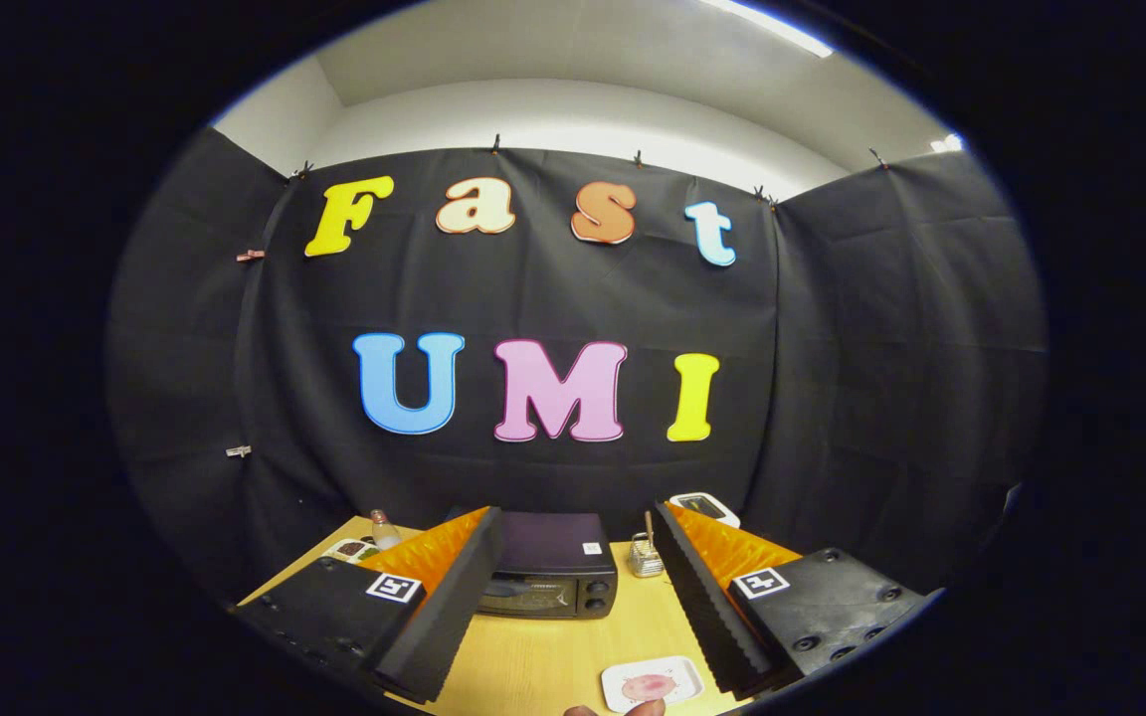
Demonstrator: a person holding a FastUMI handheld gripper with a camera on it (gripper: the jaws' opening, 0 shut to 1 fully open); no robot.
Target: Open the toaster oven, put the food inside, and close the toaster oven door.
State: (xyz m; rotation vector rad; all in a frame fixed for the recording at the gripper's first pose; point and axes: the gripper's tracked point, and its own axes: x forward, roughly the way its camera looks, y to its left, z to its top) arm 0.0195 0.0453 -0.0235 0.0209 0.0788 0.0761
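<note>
The gripper (pixel 573 607) is held with jaws wide apart, nothing between them but bare table (pixel 533 661). The toaster oven (pixel 548 577) is seen beyond them, door shut. A plate (pixel 655 684) with food (pixel 649 685) lies near the right finger; a small jar (pixel 645 559) and bottle (pixel 383 530) flank the oven.

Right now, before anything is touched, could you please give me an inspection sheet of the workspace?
Surface: wooden table, bare between the fingers.
Job's things: toaster oven beyond the fingers, door shut; white tray holding reddish food, near the right finger.
Clutter: small bottle and a flat item behind the left finger; wire holder right of the oven; white device at the back.
Grippers: gripper open, above the table, holding nothing.
Cables: nothing seen.
Surroundings: black cloth wall; fingertips by the tray.
</note>
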